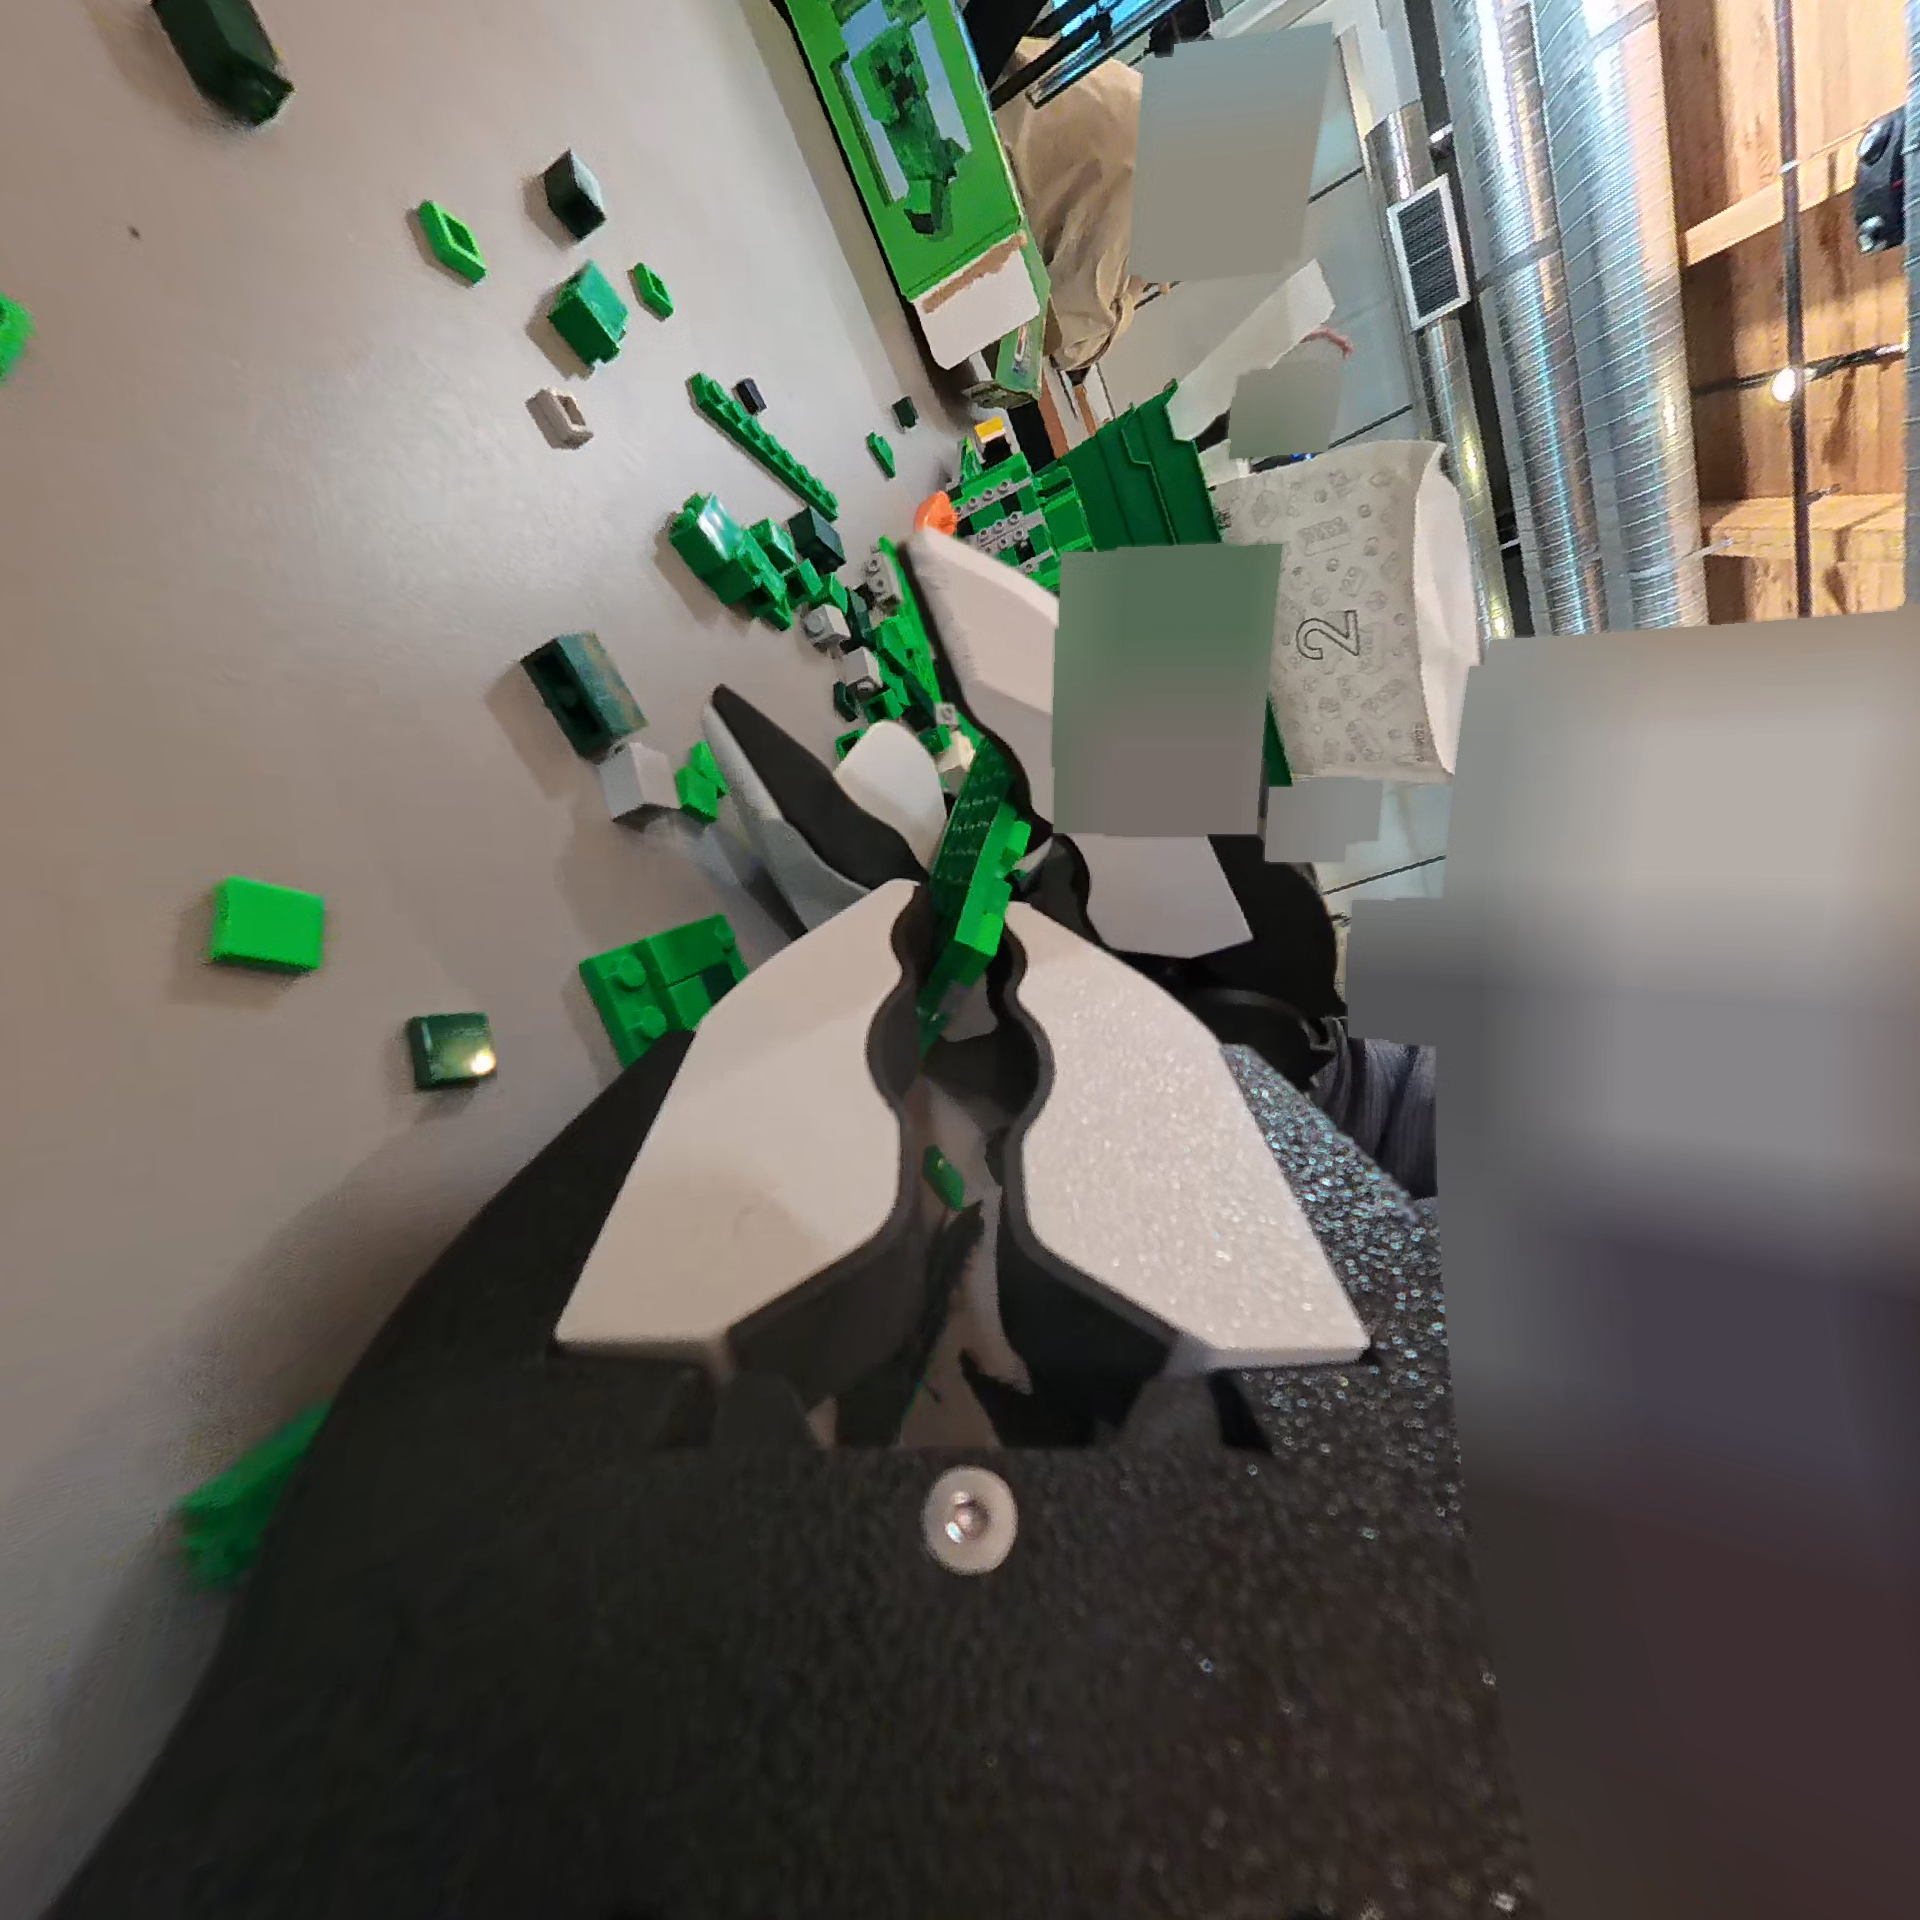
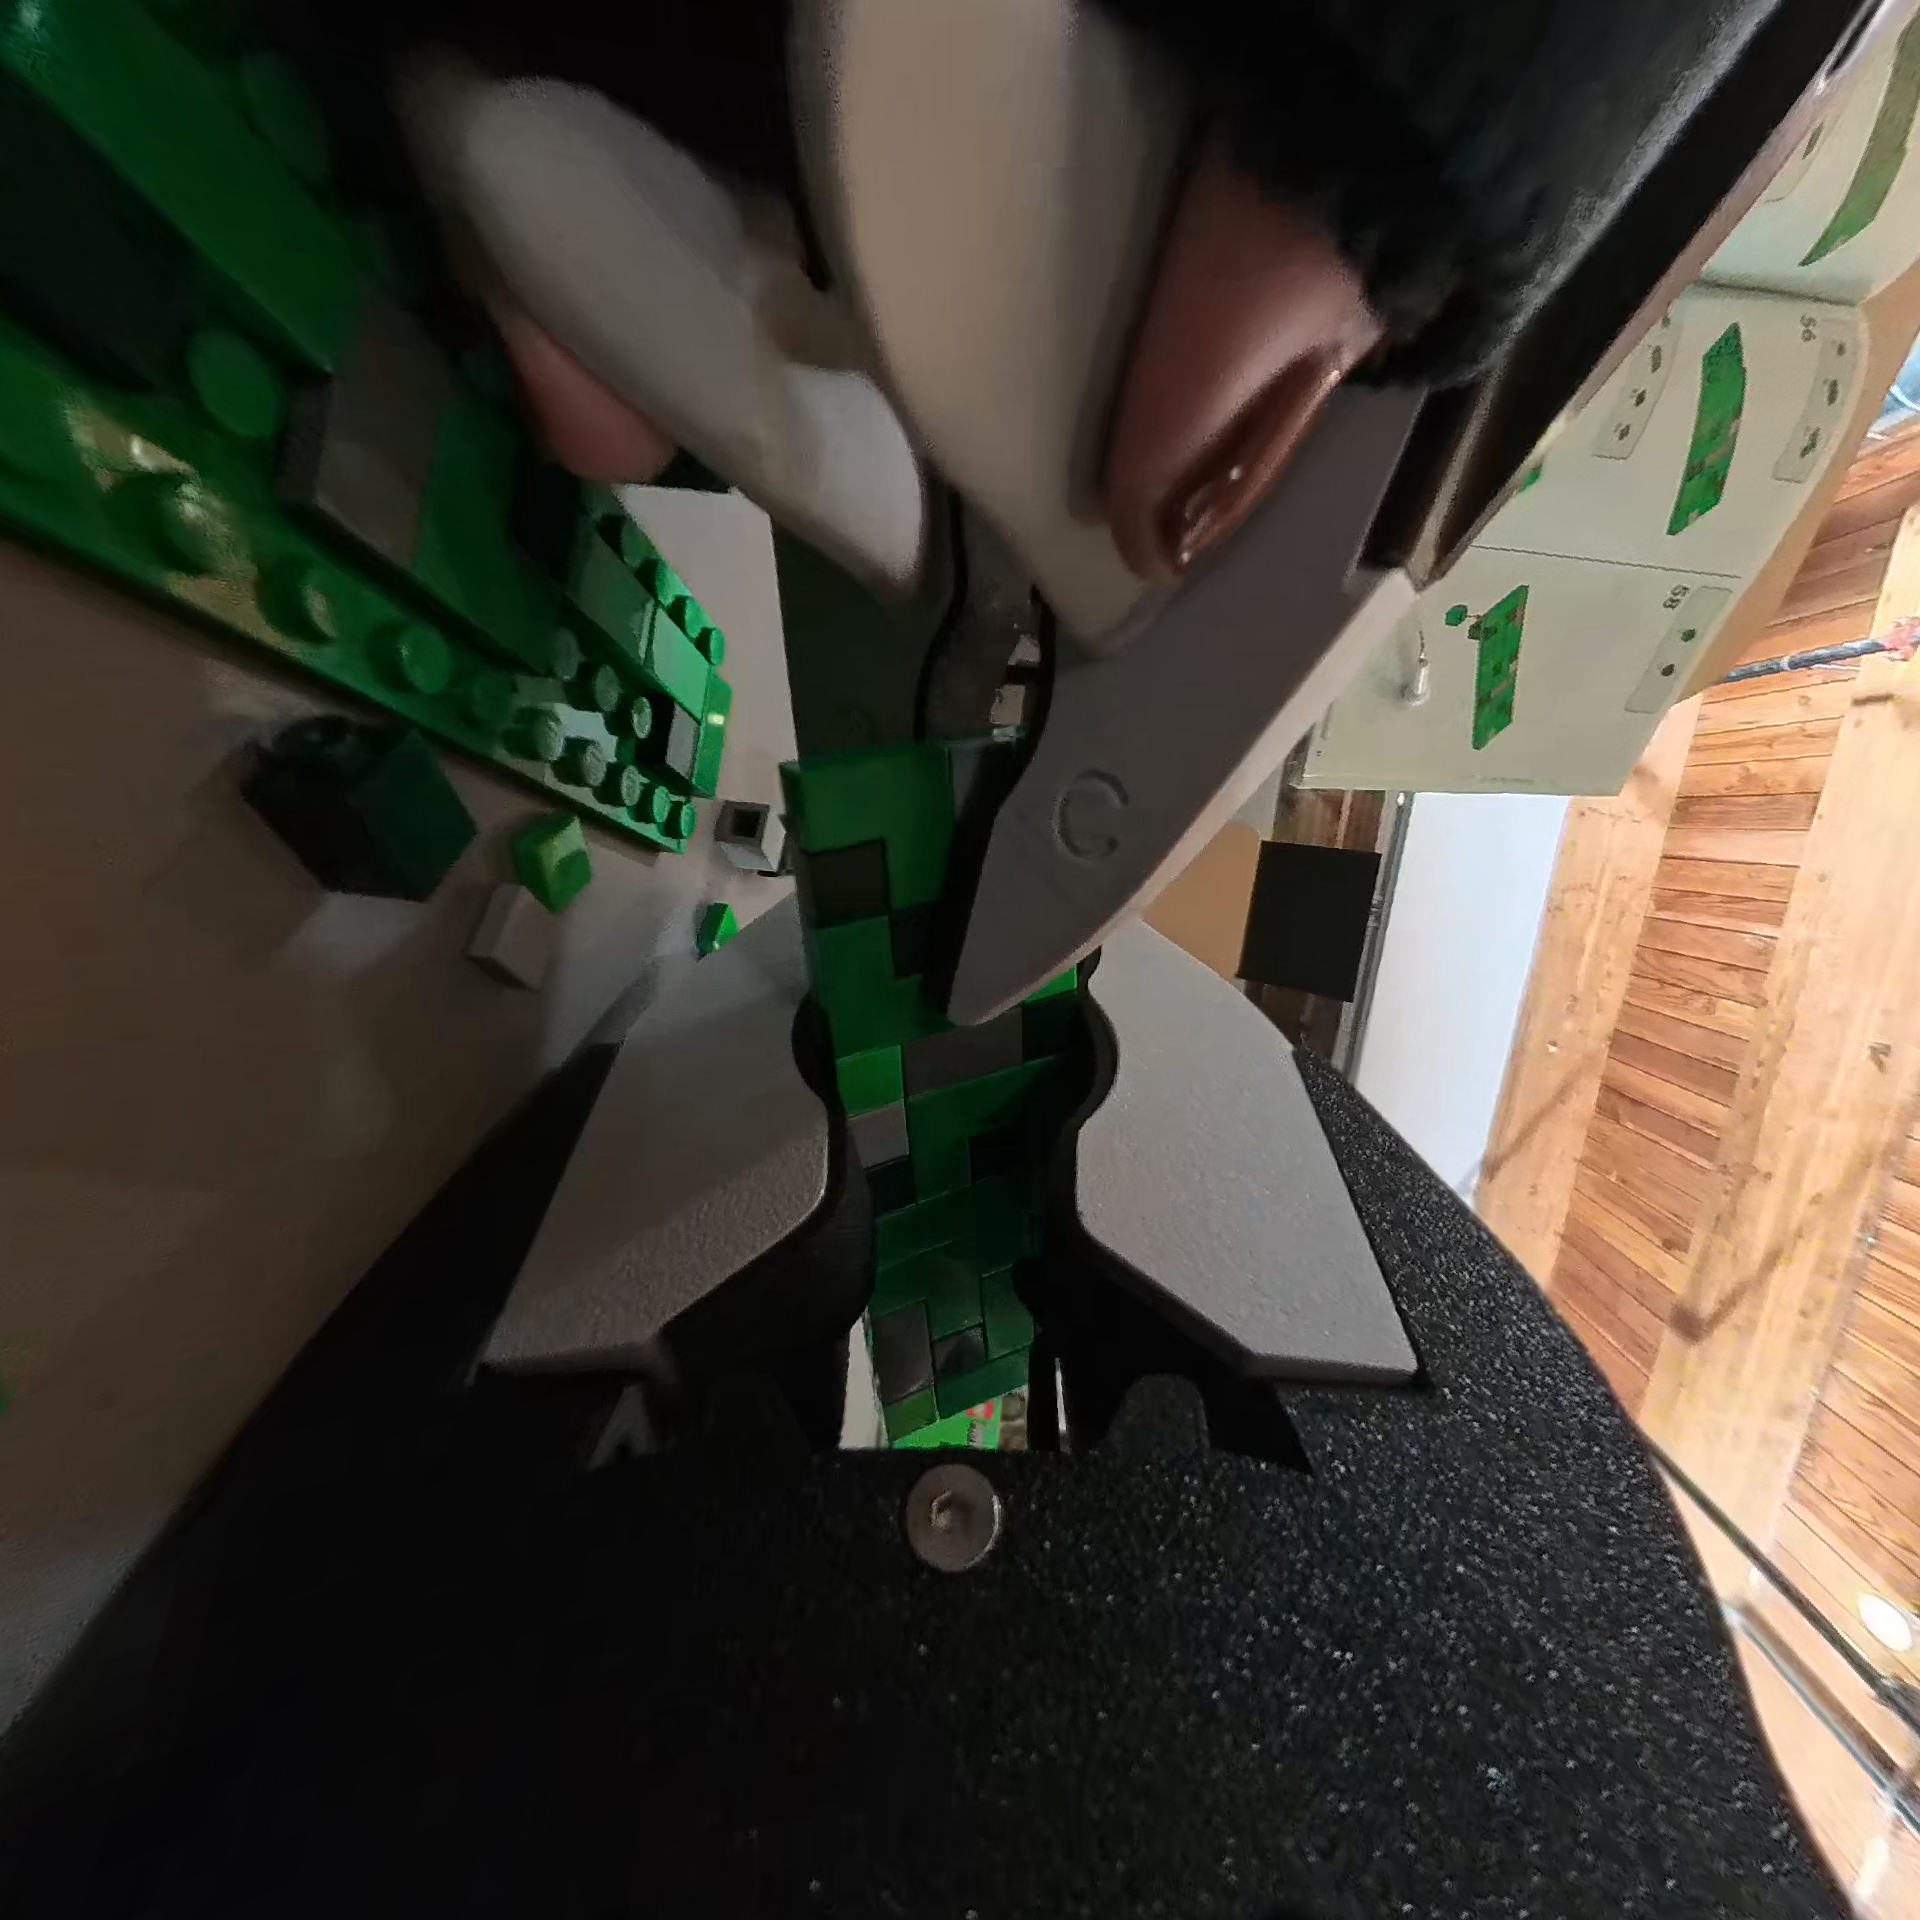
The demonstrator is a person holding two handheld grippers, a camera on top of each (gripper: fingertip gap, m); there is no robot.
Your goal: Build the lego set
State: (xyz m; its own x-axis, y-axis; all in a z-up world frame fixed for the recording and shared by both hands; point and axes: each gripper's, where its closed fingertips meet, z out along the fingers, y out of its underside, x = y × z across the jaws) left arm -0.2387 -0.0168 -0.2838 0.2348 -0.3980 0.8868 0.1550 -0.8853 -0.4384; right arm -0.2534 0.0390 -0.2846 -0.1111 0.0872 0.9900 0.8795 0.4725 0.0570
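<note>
Both grippers clamp one green panel [image 2: 935,1122]; only right view shows tiling.

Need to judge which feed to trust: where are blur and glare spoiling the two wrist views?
Left wrist view: sharp on the left gripper and its green plate assembly; far bricks soften, a glare spot sits on the dark green tile. Right wrist view: upper half smeared, sharp only on the right gripper.

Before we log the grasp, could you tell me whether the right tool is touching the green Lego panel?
Touching: the right wrist view shows the right tool with both fingers pressed against the green Lego panel.
</note>
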